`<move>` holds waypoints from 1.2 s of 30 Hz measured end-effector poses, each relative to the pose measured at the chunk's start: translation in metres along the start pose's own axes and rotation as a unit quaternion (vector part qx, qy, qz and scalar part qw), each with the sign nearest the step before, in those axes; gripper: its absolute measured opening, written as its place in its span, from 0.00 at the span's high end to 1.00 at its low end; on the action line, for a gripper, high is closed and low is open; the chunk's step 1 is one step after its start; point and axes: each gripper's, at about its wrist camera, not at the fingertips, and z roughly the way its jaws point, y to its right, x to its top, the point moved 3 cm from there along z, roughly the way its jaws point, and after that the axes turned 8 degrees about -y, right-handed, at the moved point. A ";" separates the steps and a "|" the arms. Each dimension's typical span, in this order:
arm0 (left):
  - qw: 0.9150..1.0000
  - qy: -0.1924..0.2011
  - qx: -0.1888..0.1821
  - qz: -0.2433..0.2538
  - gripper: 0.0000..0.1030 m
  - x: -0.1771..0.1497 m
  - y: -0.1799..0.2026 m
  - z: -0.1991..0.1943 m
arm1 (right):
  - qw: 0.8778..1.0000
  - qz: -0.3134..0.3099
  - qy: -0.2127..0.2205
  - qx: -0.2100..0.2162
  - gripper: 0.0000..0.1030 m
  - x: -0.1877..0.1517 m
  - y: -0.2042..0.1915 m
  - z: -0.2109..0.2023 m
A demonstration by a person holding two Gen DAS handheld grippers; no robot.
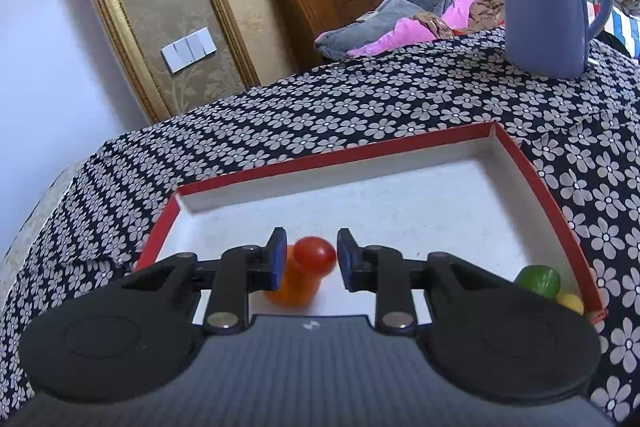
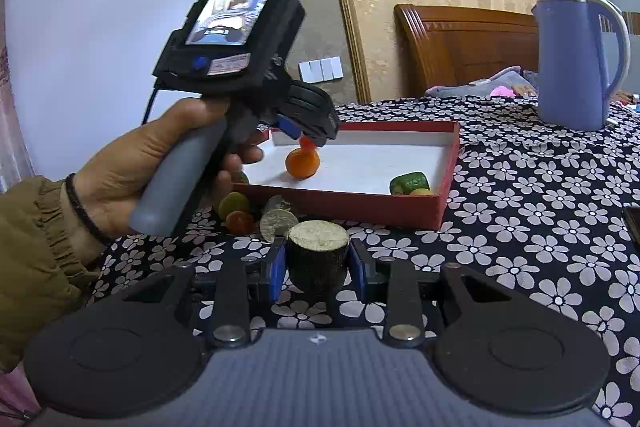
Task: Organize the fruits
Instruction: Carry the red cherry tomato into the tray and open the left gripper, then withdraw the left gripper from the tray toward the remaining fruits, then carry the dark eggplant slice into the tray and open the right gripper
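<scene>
Fruits going into the red box

The left gripper (image 1: 312, 261) gapes above the orange fruit (image 1: 294, 283) inside the red box (image 1: 554, 211); the right gripper (image 2: 318, 267) clamps a dark cut cylinder (image 2: 318, 255), likely light and rigid, by its curved sides.

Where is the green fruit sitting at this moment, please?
The green fruit lies inside the red box, in its near right corner in the right wrist view, touching a small yellow fruit.
</scene>
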 end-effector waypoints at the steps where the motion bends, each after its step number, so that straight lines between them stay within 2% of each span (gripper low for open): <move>1: 1.000 0.000 0.001 0.002 0.67 0.001 0.002 0.001 | 1.000 0.001 0.000 0.000 0.69 0.000 0.001 0.000; 2: 1.000 0.001 0.002 0.004 0.60 0.001 0.003 0.002 | 1.000 0.003 0.000 -0.001 0.69 0.000 0.002 0.000; 4: 1.000 0.004 0.004 0.004 0.55 0.000 0.005 0.001 | 1.000 0.004 0.000 -0.002 0.69 0.000 0.003 0.000; 7: 1.000 0.005 0.004 0.003 0.54 -0.004 0.002 -0.002 | 1.000 0.006 -0.001 -0.004 0.69 0.000 0.005 0.000; 9: 1.000 0.006 0.007 -0.003 0.44 -0.010 -0.005 -0.006 | 1.000 0.006 -0.001 -0.004 0.69 0.000 0.004 0.000; 11: 1.000 0.008 0.013 -0.013 0.25 -0.019 -0.015 -0.011 | 1.000 0.006 -0.001 -0.003 0.69 0.000 0.003 0.001; 13: 1.000 0.015 0.019 -0.020 0.18 -0.029 -0.025 -0.018 | 1.000 0.004 -0.003 -0.002 0.69 0.001 0.001 0.003; 19: 0.997 0.013 0.025 -0.072 0.11 -0.064 -0.067 -0.033 | 1.000 -0.006 -0.010 0.003 0.69 0.002 -0.011 0.011; 24: 0.991 0.019 0.055 -0.119 0.06 -0.094 -0.103 -0.042 | 1.000 -0.015 -0.013 0.007 0.69 0.004 -0.021 0.014; 27: 0.988 0.013 0.060 -0.143 0.05 -0.113 -0.121 -0.043 | 1.000 -0.018 -0.013 0.008 0.69 0.006 -0.025 0.015; 36: 0.981 -0.012 0.061 -0.183 0.04 -0.147 -0.145 -0.033 | 0.999 -0.027 -0.014 0.010 0.69 0.010 -0.035 0.018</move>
